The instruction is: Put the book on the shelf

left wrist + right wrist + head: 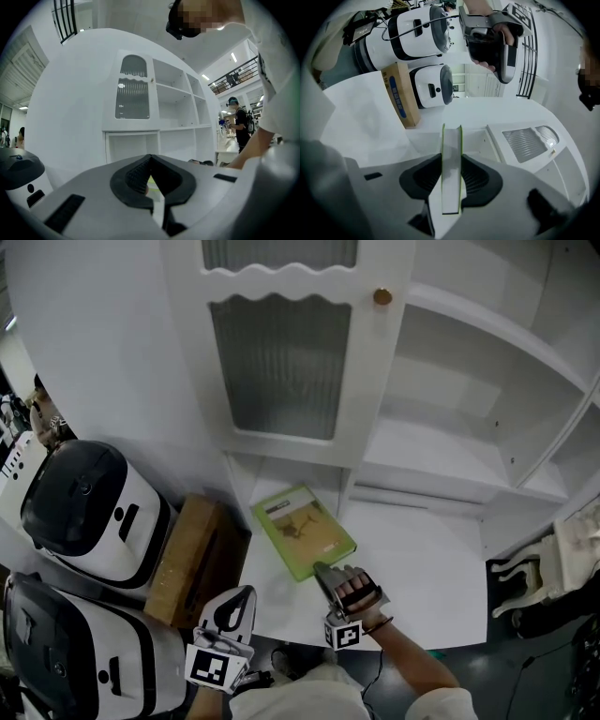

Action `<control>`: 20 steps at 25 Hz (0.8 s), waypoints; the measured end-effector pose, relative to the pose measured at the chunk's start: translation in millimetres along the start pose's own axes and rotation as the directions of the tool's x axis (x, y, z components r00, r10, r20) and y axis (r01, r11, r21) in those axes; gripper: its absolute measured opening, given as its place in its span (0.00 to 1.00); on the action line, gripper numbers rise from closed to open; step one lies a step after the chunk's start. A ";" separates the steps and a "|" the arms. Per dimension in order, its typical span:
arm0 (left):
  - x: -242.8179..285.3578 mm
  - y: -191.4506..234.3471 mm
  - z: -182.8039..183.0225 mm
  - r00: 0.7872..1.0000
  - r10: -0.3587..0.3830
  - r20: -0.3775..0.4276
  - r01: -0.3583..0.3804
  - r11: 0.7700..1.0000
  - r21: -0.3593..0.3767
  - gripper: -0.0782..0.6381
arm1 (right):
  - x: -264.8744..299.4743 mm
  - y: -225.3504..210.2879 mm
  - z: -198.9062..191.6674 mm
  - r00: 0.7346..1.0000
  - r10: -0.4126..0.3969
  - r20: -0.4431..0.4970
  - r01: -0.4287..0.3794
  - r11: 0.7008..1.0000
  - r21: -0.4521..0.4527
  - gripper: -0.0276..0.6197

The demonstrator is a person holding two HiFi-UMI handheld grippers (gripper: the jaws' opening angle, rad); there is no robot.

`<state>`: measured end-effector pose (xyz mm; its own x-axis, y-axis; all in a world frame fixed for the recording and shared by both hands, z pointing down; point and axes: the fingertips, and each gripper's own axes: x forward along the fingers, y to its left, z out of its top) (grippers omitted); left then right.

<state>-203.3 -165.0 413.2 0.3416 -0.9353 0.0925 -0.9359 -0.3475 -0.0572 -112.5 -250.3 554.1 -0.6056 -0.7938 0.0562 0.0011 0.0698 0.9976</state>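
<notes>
A green book (303, 531) with a picture on its cover lies flat over the white counter (422, 568), in front of the white cabinet (281, 362). My right gripper (323, 570) is shut on the book's near corner. In the right gripper view the book (451, 140) stands on edge between the pads, with white pages between green covers. My left gripper (246, 594) hangs at the counter's near left edge, shut and holding nothing. It points at the cabinet (154, 117), and its jaw tips (150, 158) meet. The open shelves (450, 446) to the right of the glazed door hold nothing.
Two white and black appliances (89, 512) (75, 652) stand at the left, with a brown cardboard box (192, 559) beside them. A low open cubby (281, 474) lies under the door. A white chair (544, 568) is at the right. A person (241, 124) stands far off.
</notes>
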 end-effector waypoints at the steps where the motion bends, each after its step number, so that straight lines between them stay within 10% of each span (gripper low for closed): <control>1: 0.0 2.7 -0.4 1.000 -0.007 0.004 0.007 1.000 -0.001 0.12 | 2.1 1.7 0.6 1.000 0.002 -0.010 -0.002 1.000 -0.003 0.25; 20: 13.8 40.0 -37.7 0.989 -0.148 -0.025 0.147 0.988 -0.039 0.12 | 57.6 10.1 14.3 0.991 0.009 -0.136 -0.015 0.999 -0.041 0.25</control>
<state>-239.3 -189.3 449.6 0.4741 -0.8716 0.1246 -0.8782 -0.4782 -0.0039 -158.7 -286.7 566.8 -0.4913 -0.8681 0.0703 0.0427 0.0566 0.9975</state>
